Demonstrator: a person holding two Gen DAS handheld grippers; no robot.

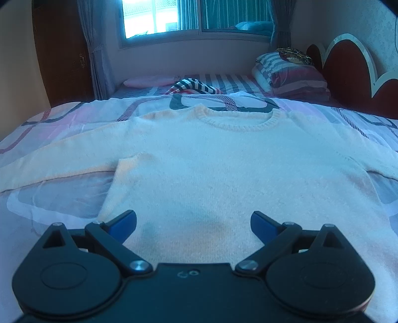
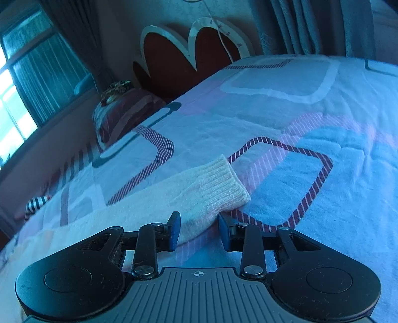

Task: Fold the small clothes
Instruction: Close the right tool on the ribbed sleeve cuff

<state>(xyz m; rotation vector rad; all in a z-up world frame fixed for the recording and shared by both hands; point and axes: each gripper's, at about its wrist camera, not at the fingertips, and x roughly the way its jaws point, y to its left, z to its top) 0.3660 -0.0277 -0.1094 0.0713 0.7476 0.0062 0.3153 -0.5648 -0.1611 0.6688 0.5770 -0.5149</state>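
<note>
Flat on the bed [image 1: 62,119] lies a pale knit sweater [image 1: 223,161], front up, its round neck [image 1: 238,121] toward the far side and its hem toward the left wrist camera. Both sleeves spread out to the sides; the one on the left of that view runs off toward the picture's edge, and the body's lower left corner sits a little over it.

The left claw [image 1: 193,224] hangs over the lower part of the sweater with its blue pads [image 1: 124,223] spread wide. Nothing sits between them, and I cannot tell whether they touch the knit beneath.

The right claw [image 2: 199,229] is at the end of the other sleeve [image 2: 174,196], just behind the ribbed cuff [image 2: 223,181]. Its pads [image 2: 175,229] stand partly closed, one on each side of the sleeve's edge. The left pad looks to be against the knit; the right pad sits at the fabric's edge, and whether it truly pinches the sleeve I cannot tell. The cuff itself lies on the patterned bedspread [image 2: 298,149], pointing away from the claw.

Beyond the sweater, a striped cloth [image 1: 196,87] lies bunched on the bed, a pink item [image 1: 146,82] rests near the far edge, and striped pillows [image 1: 291,74] are stacked against the headboard [image 1: 348,74]. A window [image 1: 196,17] with curtains fills the far wall.
</note>
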